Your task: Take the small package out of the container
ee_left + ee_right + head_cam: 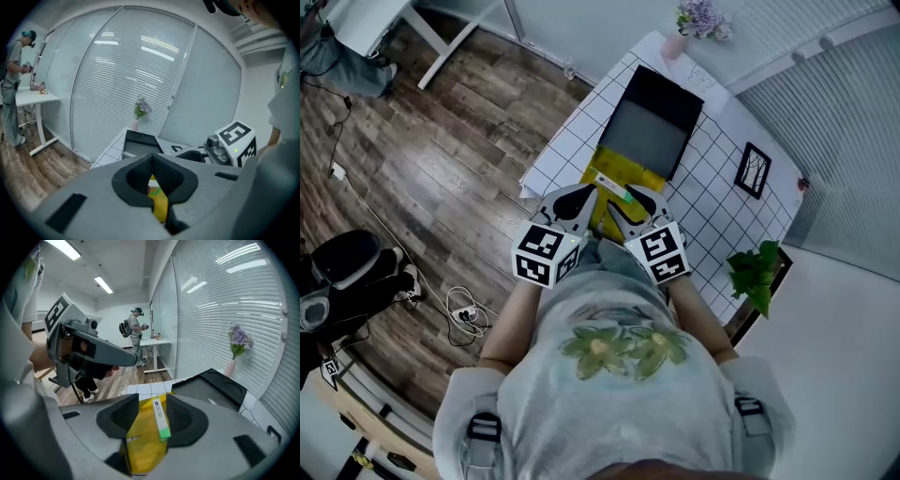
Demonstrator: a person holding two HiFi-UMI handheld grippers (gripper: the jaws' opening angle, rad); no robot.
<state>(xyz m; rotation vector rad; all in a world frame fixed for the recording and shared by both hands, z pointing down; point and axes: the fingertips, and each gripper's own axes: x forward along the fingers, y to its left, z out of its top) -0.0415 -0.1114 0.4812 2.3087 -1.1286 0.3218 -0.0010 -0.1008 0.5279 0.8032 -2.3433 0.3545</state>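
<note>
A yellow bag (pixel 626 176) lies on the gridded table (pixel 712 187) in front of a black tray (pixel 652 122). On the bag rests the small package (pixel 614 189), a slim white box with a green end. My left gripper (pixel 586 202) is at the bag's left side. In the left gripper view the left gripper (pixel 152 161) is shut, with the yellow bag (pixel 159 204) pinched between its pads. My right gripper (pixel 153 398) stands open around the small package (pixel 160 418), which lies on the yellow bag (pixel 140 446) close to the right pad without being pressed.
The black tray (pixel 211 385) lies just beyond the bag. Farther back stands a vase of purple flowers (pixel 698 23). A small black frame (pixel 753 170) and a potted plant (pixel 757 272) are on the right. A person (pixel 136 333) stands at a far desk. Cables lie on the wooden floor.
</note>
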